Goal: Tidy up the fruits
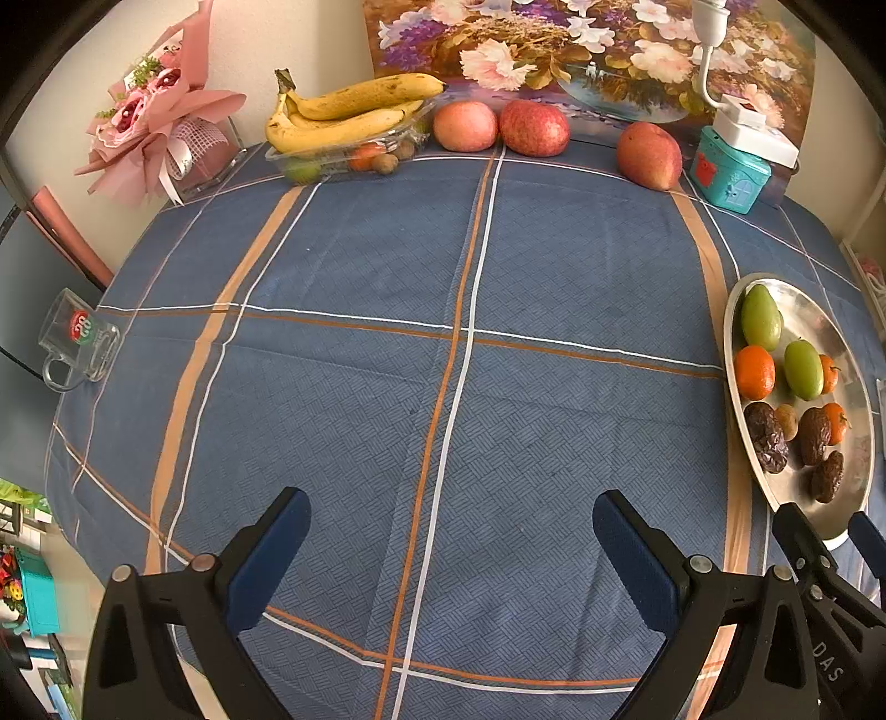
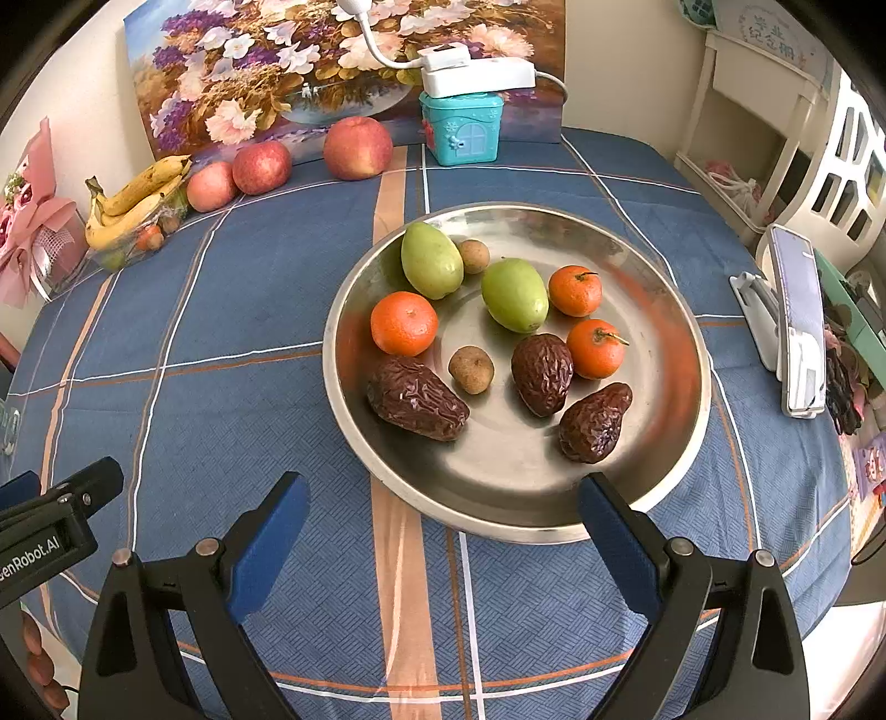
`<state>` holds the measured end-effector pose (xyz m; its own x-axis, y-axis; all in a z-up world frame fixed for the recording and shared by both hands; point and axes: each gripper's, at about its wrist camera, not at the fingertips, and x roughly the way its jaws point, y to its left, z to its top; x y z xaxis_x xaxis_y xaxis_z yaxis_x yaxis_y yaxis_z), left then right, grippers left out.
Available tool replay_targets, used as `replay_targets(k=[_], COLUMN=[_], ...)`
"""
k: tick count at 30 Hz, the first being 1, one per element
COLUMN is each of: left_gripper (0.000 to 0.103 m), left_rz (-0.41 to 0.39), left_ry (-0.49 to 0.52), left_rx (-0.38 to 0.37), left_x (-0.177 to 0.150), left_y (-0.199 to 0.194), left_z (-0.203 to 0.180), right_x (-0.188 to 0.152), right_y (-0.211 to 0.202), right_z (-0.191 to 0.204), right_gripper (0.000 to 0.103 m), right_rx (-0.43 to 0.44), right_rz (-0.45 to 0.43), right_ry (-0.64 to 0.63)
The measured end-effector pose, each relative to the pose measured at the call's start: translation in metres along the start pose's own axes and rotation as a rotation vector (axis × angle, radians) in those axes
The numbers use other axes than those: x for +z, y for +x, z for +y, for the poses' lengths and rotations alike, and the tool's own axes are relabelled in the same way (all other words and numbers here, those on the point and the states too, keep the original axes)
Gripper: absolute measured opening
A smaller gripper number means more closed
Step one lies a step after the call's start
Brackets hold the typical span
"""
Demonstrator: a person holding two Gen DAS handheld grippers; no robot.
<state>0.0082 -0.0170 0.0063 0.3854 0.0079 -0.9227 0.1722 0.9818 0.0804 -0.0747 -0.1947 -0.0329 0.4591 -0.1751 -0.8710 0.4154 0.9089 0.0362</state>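
Observation:
A steel plate (image 2: 659, 310) holds green fruits (image 2: 432, 260), small oranges (image 2: 404, 324), brown dates (image 2: 415, 399) and small brown round fruits (image 2: 470, 370). It also shows in the left wrist view (image 1: 819, 321) at the right edge. My right gripper (image 2: 443, 515) is open and empty at the plate's near rim. My left gripper (image 1: 451, 531) is open and empty over bare tablecloth. Three red apples (image 1: 534, 127) and a clear tray (image 1: 310, 160) with bananas (image 1: 343, 111) stand at the table's far edge.
A teal house-shaped box (image 2: 462, 127) with a white lamp base stands before a flower painting (image 1: 554, 50). A pink bouquet (image 1: 155, 116) and a glass mug (image 1: 80, 343) are at the left. A phone on a stand (image 2: 797, 327) is at the right.

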Motion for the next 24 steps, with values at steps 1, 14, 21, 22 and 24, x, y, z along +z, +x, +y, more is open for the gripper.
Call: replay_targets(k=[1, 14, 21, 22, 24], left_gripper=[0.103, 0.103, 0.103, 0.103, 0.103], left_rz=[0.0, 0.001, -0.008, -0.01, -0.01], left_ry=[0.0, -0.002, -0.006, -0.009, -0.01], left_rx=[0.0, 0.001, 0.016, 0.017, 0.016], left_x=[0.0001, 0.0007, -0.0003, -0.0006, -0.0006], left_y=[0.0, -0.0002, -0.0023, -0.0031, -0.0032], left_z=[0.0, 0.0012, 0.002, 0.0018, 0.0019], right_x=[0.0001, -0.0006, -0.0003, -0.0005, -0.0004], right_y=[-0.0002, -0.0009, -0.0004, -0.0003, -0.0003], right_z=[0.0003, 0.001, 0.0006, 0.0005, 0.0003], right_gripper=[0.097, 0.097, 0.097, 0.097, 0.097], right_rx=[0.0, -0.001, -0.001, 0.0, 0.0], right_rz=[0.0, 0.0, 0.001, 0.001, 0.001], right_ry=[-0.001, 0.0, -0.001, -0.001, -0.001])
